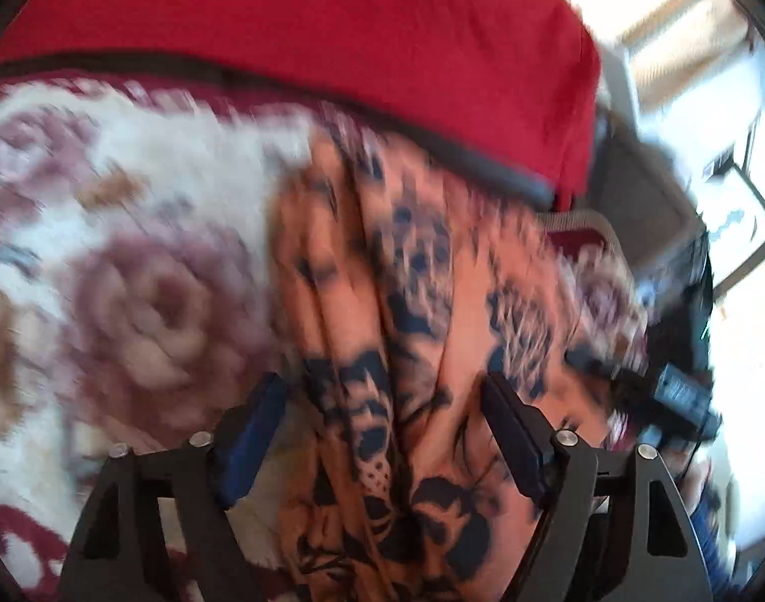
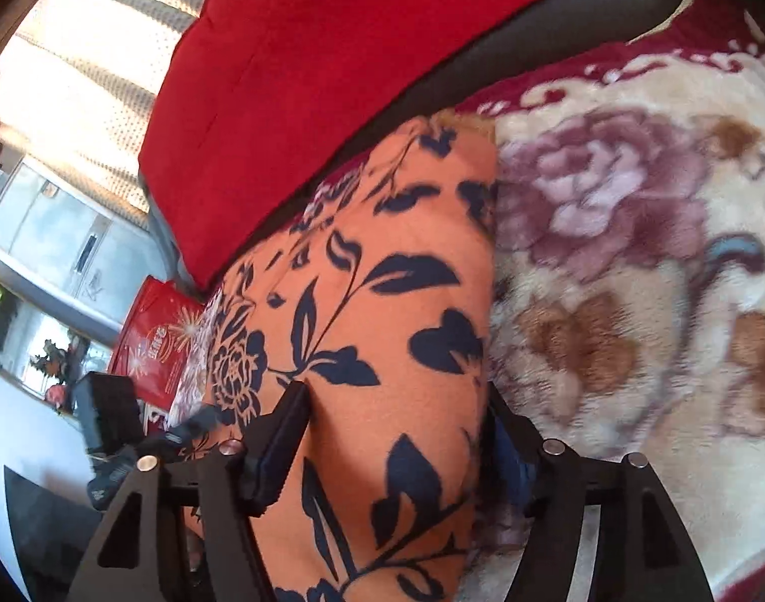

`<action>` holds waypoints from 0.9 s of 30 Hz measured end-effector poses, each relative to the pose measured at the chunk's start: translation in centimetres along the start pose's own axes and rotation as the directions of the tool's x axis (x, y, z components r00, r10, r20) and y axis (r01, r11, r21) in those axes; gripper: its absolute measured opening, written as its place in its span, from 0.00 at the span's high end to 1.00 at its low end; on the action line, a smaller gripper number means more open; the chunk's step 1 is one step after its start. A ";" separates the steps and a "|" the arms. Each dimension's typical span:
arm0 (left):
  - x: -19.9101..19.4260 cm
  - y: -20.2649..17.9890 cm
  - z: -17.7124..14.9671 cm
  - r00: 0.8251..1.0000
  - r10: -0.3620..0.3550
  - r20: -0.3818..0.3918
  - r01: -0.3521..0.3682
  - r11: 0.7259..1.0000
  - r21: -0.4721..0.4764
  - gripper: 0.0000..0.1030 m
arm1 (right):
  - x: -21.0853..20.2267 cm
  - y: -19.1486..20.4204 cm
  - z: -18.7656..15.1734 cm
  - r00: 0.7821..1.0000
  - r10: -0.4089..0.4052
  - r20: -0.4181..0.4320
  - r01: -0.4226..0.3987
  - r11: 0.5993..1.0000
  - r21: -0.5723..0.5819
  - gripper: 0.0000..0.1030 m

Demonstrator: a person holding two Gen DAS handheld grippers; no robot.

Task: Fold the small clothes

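Observation:
An orange garment with dark blue flower print [image 1: 407,331] lies in a long bunched strip on a plush flowered blanket [image 1: 131,261]. My left gripper [image 1: 382,401] is open, one finger on each side of the wrinkled cloth; this view is blurred. In the right wrist view the same garment [image 2: 382,301] lies smoother. My right gripper [image 2: 397,411] is open and straddles it, the left finger [image 2: 282,431] pressing on the cloth and the right finger at its right edge over the blanket [image 2: 633,276].
A red cushion [image 1: 332,40] lies along the far side of the blanket, also in the right wrist view [image 2: 307,75]. The other gripper [image 1: 683,396] shows at the right of the left view. A red printed bag [image 2: 156,341] stands beyond the blanket's left end.

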State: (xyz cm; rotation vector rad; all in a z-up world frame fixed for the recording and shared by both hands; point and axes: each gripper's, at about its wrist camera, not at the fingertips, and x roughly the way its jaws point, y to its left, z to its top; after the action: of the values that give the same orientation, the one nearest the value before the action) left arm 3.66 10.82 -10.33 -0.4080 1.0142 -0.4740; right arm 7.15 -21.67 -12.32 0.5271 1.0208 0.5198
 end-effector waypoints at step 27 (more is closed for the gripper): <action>-3.3 -3.6 -0.8 0.969 0.174 0.173 -0.195 0.974 0.114 0.29 | -8.2 2.5 2.3 0.947 -0.220 0.235 0.260 0.954 -0.152 0.36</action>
State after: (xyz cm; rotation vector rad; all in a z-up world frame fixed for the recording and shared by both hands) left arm 0.89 9.60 -6.50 -0.2285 0.8487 -0.3311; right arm 5.26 -25.31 -4.39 0.2830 0.8066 0.3247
